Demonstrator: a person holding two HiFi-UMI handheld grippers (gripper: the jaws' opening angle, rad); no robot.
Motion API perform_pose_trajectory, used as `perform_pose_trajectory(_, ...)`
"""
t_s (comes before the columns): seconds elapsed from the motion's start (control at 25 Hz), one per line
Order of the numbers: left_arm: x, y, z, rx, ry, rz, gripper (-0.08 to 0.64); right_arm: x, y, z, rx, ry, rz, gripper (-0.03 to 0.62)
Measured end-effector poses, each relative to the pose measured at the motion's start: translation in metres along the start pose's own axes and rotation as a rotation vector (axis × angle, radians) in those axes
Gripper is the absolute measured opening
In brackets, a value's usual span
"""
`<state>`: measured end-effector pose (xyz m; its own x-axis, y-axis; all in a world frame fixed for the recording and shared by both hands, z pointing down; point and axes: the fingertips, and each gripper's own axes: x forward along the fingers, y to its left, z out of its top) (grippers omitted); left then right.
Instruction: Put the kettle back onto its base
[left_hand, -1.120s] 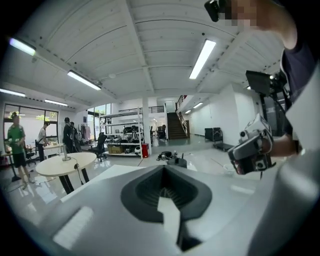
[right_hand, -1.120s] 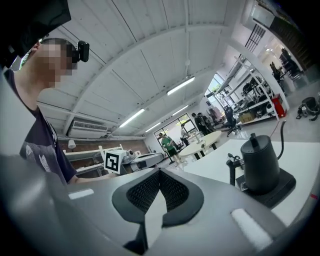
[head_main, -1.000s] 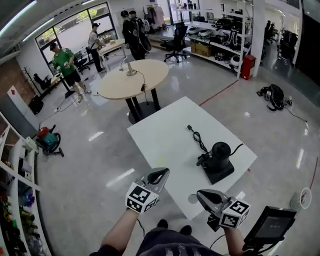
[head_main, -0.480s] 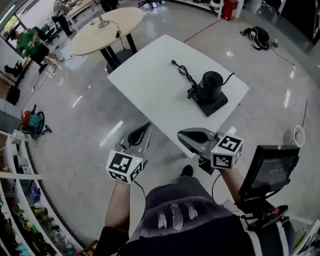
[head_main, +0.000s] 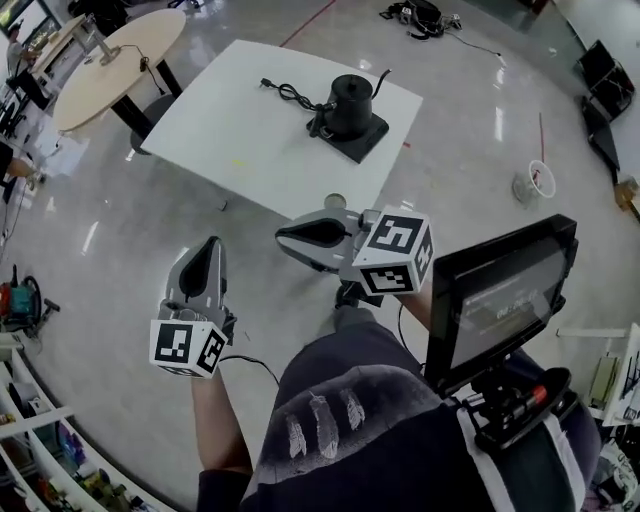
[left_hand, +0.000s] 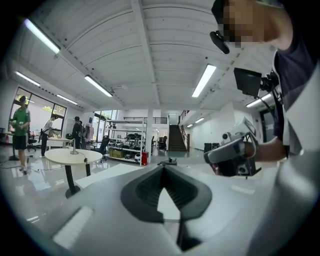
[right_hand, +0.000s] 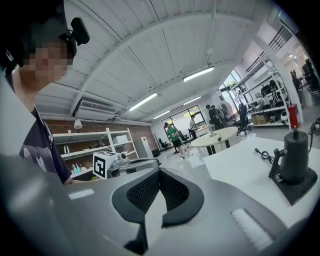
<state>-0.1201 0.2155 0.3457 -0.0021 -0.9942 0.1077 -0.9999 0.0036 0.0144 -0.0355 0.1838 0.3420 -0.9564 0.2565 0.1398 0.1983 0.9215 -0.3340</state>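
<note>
A black kettle (head_main: 350, 97) stands on its square black base (head_main: 362, 138) on the far part of the white table (head_main: 240, 140); its black cable (head_main: 287, 96) trails to the left. The right gripper view shows the kettle (right_hand: 294, 156) upright on the base (right_hand: 301, 186). Both grippers hang over the floor, well short of the table and apart from the kettle. My left gripper (head_main: 210, 246) is shut and empty, pointing toward the table. My right gripper (head_main: 281, 235) points left, jaws together with nothing between them. Each gripper view shows the other gripper beside it.
A round wooden table (head_main: 110, 50) stands left of the white table. On the floor lie a white cup-like thing (head_main: 533, 181) at the right and a dark bag (head_main: 415, 12) behind. A screen (head_main: 500, 290) hangs at my chest. Shelves (head_main: 30, 440) line the lower left.
The head view has swung down and round, so the white table with the kettle now lies higher in the picture. Both grippers moved sideways over the floor and stayed shut.
</note>
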Motion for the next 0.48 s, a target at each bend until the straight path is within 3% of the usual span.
perform_pose_trajectory(0.2, -0.042, -0.003, -0.002, -0.019, -0.014, -0.019, -0.002, 0.010, 0.040, -0.006, -0.004, 0.006, -0.019, 0.002)
perform_pose_trajectory(0.48, -0.086, -0.028, -0.014, -0.031, -0.028, -0.082, -0.002, 0.018, 0.084, -0.043, -0.025, 0.049, -0.032, 0.002)
